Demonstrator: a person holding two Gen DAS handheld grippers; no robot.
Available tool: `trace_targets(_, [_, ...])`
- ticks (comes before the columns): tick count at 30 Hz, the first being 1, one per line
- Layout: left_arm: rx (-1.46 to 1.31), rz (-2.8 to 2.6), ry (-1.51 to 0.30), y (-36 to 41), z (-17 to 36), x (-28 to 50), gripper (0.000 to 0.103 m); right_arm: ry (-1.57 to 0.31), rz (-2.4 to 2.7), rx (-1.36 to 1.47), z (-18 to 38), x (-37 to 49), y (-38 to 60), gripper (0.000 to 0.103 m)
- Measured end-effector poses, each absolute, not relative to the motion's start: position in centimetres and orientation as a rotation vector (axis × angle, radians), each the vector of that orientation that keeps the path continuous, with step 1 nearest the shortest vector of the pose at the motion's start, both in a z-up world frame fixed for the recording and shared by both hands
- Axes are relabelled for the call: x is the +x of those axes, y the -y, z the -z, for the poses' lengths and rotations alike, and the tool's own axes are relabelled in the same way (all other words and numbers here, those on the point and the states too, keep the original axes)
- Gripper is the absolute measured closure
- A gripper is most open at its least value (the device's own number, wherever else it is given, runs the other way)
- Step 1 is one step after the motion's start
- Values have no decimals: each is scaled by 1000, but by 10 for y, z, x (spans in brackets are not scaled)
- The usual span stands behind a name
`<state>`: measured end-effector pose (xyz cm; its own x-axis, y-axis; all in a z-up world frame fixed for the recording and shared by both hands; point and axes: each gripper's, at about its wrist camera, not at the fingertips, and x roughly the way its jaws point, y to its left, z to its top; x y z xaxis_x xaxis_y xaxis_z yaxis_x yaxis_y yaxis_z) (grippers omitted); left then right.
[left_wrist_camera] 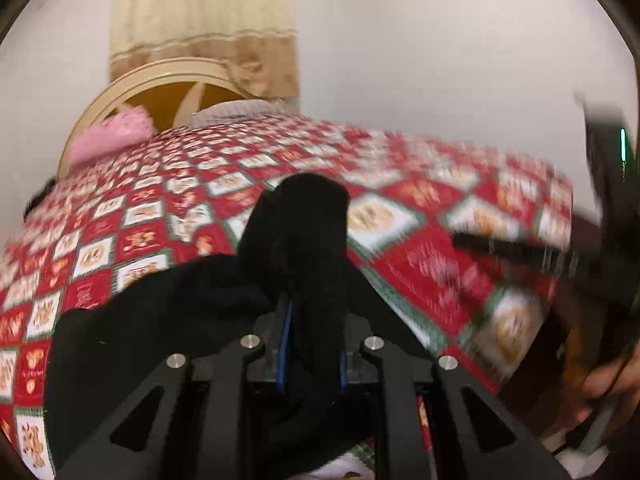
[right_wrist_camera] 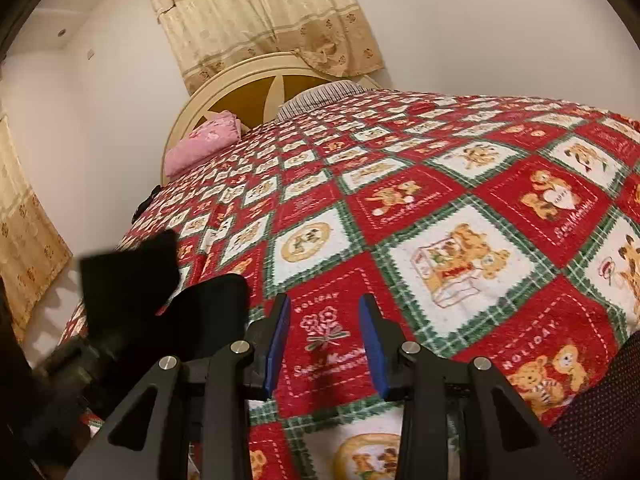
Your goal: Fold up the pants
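The black pants [left_wrist_camera: 192, 304] are bunched in my left gripper [left_wrist_camera: 312, 320], which is shut on them; cloth sticks up between the blue pads and drapes down to the left over the bed. In the right wrist view the pants [right_wrist_camera: 208, 300] show as a dark lump at the lower left, with the left gripper blurred beside them. My right gripper [right_wrist_camera: 325, 320] is open and empty, its blue pads [right_wrist_camera: 280, 336] apart just above the red quilt. It shows blurred at the right edge of the left wrist view [left_wrist_camera: 560, 256].
The bed carries a red, white and green teddy-bear quilt [right_wrist_camera: 460, 208]. A pink pillow [right_wrist_camera: 200, 144] and a striped pillow [right_wrist_camera: 320, 98] lie by the round cream headboard [right_wrist_camera: 248, 92]. Beige curtains [right_wrist_camera: 260, 20] hang behind; white walls surround.
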<state>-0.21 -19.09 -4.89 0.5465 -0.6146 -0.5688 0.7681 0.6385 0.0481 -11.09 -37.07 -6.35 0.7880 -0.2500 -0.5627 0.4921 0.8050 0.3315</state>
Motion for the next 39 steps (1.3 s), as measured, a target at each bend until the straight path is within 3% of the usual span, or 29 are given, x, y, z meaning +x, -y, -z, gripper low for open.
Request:
trace_targets(4, [425, 807, -575, 200, 68, -8, 78, -530, 410, 506, 67, -110, 374, 66])
trace_targets(7, [483, 833, -555, 198, 61, -18, 63, -542, 398, 506, 71, -105, 371, 66])
trace_targets(9, [467, 856, -550, 190, 54, -19, 31, -552, 387, 499, 71, -102, 368, 66])
trace_targets(11, [419, 876, -526, 172, 43, -21, 22, -543, 378, 481, 66, -102, 365, 66])
trace_targets(13, [374, 890, -524, 153, 32, -20, 22, -529, 347, 463, 59, -101, 361, 66])
trace_targets(17, [229, 800, -537, 99, 12, 1, 10, -525, 182, 440, 44, -88, 340, 66])
trace_targets(21, [114, 664, -563, 52, 7, 28, 5, -539, 100, 385, 41, -77, 310, 65])
trace_targets(24, [68, 556, -611, 30, 14, 46, 5, -588, 105, 300, 46, -64, 287, 40])
trace_targets(26, [49, 508, -633, 19, 19, 53, 5, -653, 146, 236, 57, -52, 276, 40])
trace_targets(27, [37, 486, -644, 14, 22, 57, 5, -668, 169, 210, 62, -51, 276, 47])
trace_targets(28, [26, 475, -653, 8, 24, 58, 5, -674, 183, 189, 65, -50, 274, 70])
trace_targets(29, [12, 466, -665, 3, 27, 60, 5, -684, 196, 168, 67, -48, 273, 74])
trace_targets(34, [-48, 459, -691, -5, 29, 69, 5, -685, 117, 258, 56, -60, 284, 85])
trace_targets(39, [-45, 445, -700, -3, 32, 77, 5, -714, 121, 342, 72, -75, 301, 86])
